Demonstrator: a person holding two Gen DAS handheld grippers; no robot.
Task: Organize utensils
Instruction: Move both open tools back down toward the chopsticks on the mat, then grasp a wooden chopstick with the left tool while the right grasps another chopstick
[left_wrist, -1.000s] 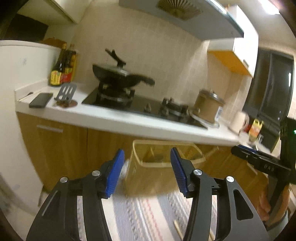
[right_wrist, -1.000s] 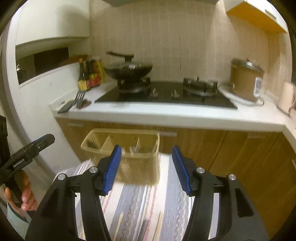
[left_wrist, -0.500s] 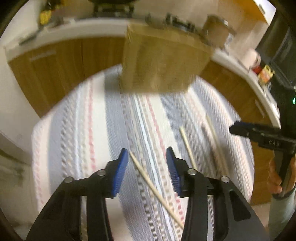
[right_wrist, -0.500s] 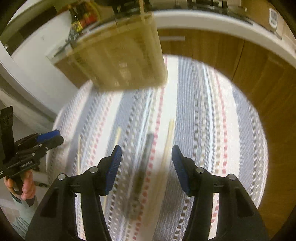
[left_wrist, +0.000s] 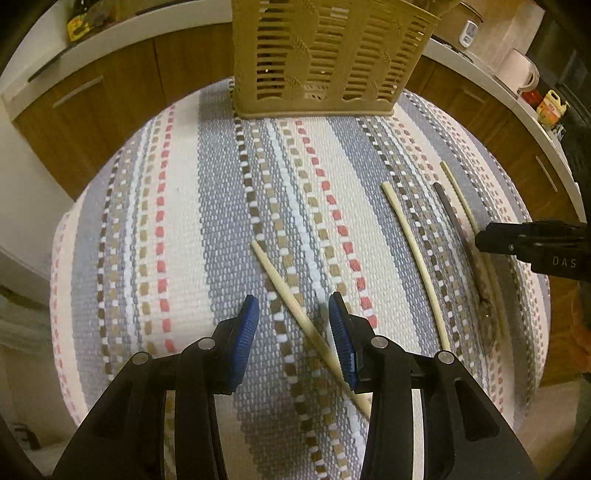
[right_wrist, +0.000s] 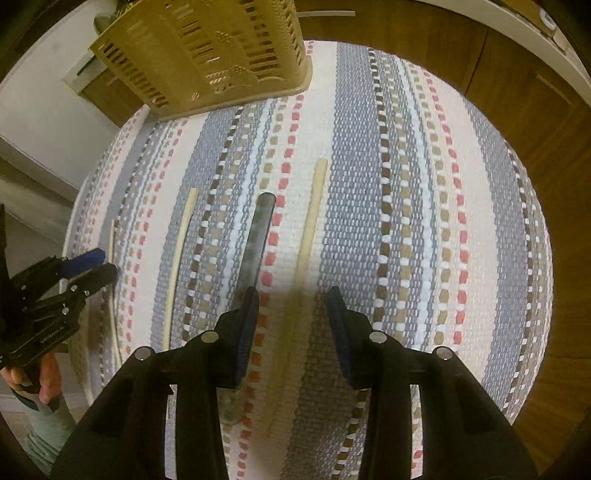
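Several pale wooden chopsticks and a dark metal utensil lie on a striped woven mat (left_wrist: 221, 206). My left gripper (left_wrist: 293, 336) is open, low over the mat, with one chopstick (left_wrist: 295, 310) running between its fingers. My right gripper (right_wrist: 291, 328) is open, straddling another chopstick (right_wrist: 306, 236), with the dark utensil (right_wrist: 256, 236) just left of its left finger. A tan slotted utensil basket (left_wrist: 325, 55) stands at the mat's far edge; it also shows in the right wrist view (right_wrist: 207, 51). The right gripper (left_wrist: 532, 243) appears at the right edge of the left view.
A further chopstick (left_wrist: 417, 254) lies between the two grippers, another (left_wrist: 461, 199) beside the dark utensil (left_wrist: 454, 221). Wooden cabinet fronts (left_wrist: 110, 110) and a white counter edge ring the mat. The left gripper (right_wrist: 74, 269) shows at the right view's left edge.
Both grippers tilted down from facing the stove and counter, then dropped lower toward the mat. Each now has a chopstick between its open fingers.
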